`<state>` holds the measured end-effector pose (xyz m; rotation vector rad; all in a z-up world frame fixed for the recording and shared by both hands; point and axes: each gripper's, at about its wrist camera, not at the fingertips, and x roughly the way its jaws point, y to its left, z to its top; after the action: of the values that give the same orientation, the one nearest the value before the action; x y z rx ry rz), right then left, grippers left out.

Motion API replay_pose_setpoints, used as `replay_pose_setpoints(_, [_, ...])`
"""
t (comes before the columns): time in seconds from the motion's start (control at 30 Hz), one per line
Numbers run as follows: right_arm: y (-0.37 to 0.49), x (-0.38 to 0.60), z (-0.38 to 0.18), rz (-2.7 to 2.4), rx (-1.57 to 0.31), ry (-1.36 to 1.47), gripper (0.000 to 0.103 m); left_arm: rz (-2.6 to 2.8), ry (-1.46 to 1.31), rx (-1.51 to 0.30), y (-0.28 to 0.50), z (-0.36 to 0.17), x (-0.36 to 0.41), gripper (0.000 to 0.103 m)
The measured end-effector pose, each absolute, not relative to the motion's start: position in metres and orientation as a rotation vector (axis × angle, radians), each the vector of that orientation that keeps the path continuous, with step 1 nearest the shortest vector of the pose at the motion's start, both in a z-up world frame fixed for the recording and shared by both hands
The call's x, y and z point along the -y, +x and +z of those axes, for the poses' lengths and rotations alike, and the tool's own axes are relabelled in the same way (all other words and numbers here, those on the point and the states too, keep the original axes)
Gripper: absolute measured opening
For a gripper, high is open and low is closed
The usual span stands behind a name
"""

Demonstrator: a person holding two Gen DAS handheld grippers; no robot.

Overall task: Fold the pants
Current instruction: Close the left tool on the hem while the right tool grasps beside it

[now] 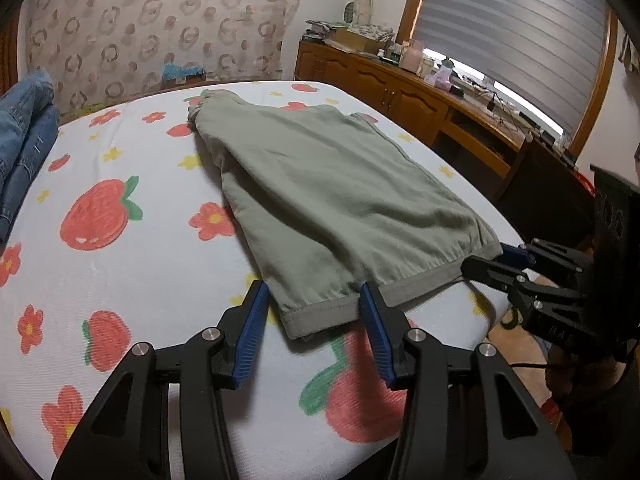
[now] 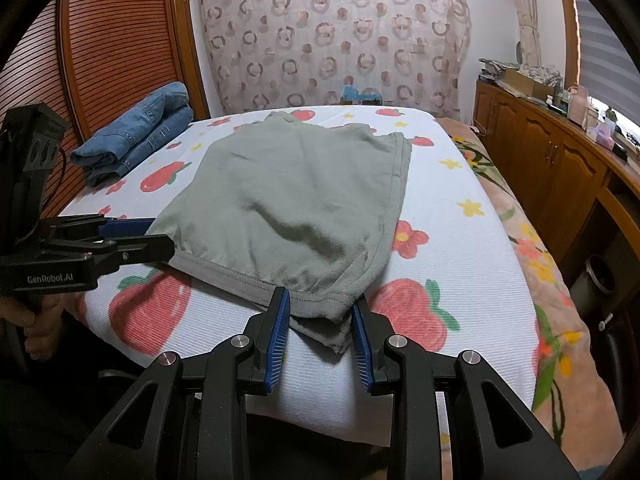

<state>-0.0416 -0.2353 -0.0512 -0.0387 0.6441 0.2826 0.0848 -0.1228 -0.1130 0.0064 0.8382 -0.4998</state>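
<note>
Grey-green pants (image 1: 320,184) lie folded flat on the strawberry-print bed cover (image 1: 132,264), waistband toward me. My left gripper (image 1: 314,300) is open, its blue pads either side of the near left corner of the waistband. My right gripper (image 2: 320,304) is open around the near right corner of the pants (image 2: 288,200). The right gripper also shows in the left wrist view (image 1: 500,258) at the waistband's right end. The left gripper shows in the right wrist view (image 2: 152,232) at the left end.
Folded blue jeans (image 2: 136,136) lie at the bed's far left, also in the left wrist view (image 1: 24,136). A wooden cabinet (image 2: 552,160) with clutter runs along the right. A patterned curtain (image 2: 336,40) hangs behind the bed. The bed edge (image 2: 320,412) is just below my right gripper.
</note>
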Motion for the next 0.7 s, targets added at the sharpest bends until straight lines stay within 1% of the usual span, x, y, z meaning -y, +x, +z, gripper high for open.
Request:
replay_pose_setpoints(0.13, [-0.0414,0.2363,-0.0513,0.282,-0.642,-0.037,0.031,-0.506,0.006,-0.839,0.084,-0.113,0.1237,0.049])
replay_pose_setpoints(0.2, [-0.0412,0.2364,-0.0514,0.282,-0.642,-0.037,0.031,-0.511,0.002,-0.84,0.0833,-0.1129,0.124,0.039])
replay_pose_setpoints(0.3, [-0.0414,0.2364,-0.0515,0.283,-0.643,-0.039,0.03,-0.514,-0.019,-0.837,0.0823,-0.112,0.1222,0.034])
replay_pose_setpoints(0.37, [-0.0414,0.2342,-0.0506,0.302,-0.649,-0.06,0.019,-0.52,-0.031,-0.84,0.083,-0.1116,0.1206,0.033])
replay_pose_setpoints(0.53, [-0.0395,0.2332,-0.0494,0.323,-0.654,-0.056,0.015,-0.521,-0.033,-0.84,0.0828,-0.1113,0.1193,0.033])
replay_pose_setpoints(0.67, [-0.037,0.2368,-0.0499,0.333,-0.652,-0.039,0.013,-0.526,-0.032,-0.842,0.0833,-0.1116,0.1173,0.026])
replay_pose_setpoints(0.7, [-0.0364,0.2376,-0.0503,0.335,-0.65,-0.032,0.012,-0.528,-0.032,-0.839,0.0831,-0.1109,0.1172,0.021])
